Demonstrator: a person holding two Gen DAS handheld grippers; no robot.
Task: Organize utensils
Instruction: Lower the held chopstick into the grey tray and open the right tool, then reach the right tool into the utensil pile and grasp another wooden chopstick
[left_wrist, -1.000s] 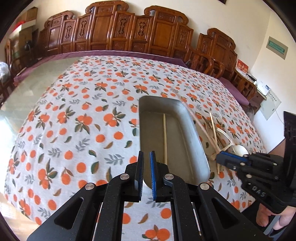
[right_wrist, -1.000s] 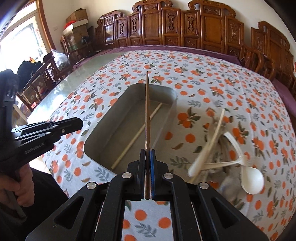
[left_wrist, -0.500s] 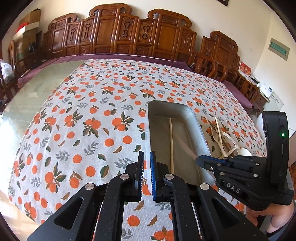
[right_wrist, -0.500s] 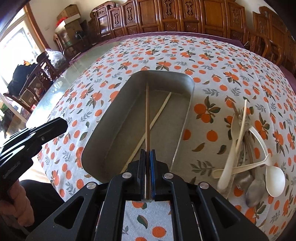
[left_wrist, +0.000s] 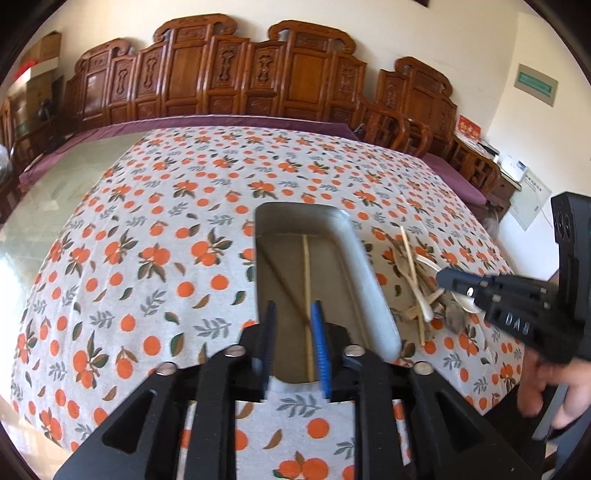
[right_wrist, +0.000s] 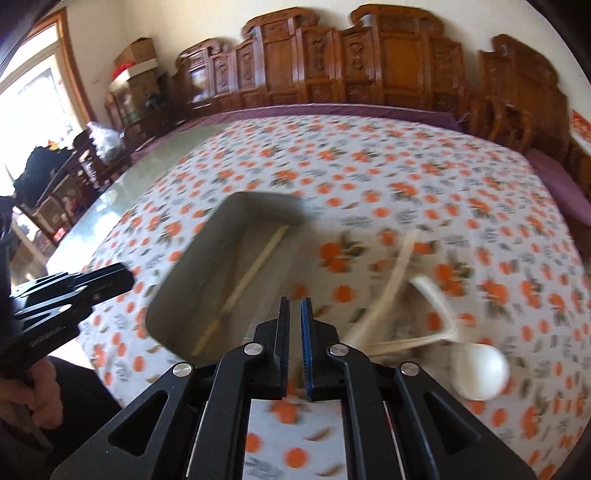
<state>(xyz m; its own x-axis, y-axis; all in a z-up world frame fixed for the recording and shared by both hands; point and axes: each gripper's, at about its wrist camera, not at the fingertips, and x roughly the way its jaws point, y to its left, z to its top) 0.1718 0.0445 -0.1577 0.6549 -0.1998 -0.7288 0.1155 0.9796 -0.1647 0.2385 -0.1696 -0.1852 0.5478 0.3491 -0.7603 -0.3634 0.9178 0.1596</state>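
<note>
A grey metal tray (left_wrist: 364, 266) lies on the orange-print tablecloth; it also shows in the right wrist view (right_wrist: 173, 291). A light chopstick (left_wrist: 306, 273) and a darker one lie inside it; the right wrist view shows a chopstick (right_wrist: 255, 266) in the tray. My left gripper (left_wrist: 293, 314) is open over the tray's near end. My right gripper (right_wrist: 294, 306) is slightly open and empty, right of the tray. It also shows in the left wrist view (left_wrist: 447, 277) above the utensil pile (left_wrist: 417, 291). A white spoon (right_wrist: 480, 373) and chopsticks lie in the pile.
Carved wooden chairs (left_wrist: 258, 74) line the table's far side. A bare glass table surface (left_wrist: 55, 192) lies left of the cloth. The right wrist view is motion-blurred.
My right gripper let go of the dark chopstick into the tray and drew back to the right. My left gripper opened and moved over the tray's near end.
</note>
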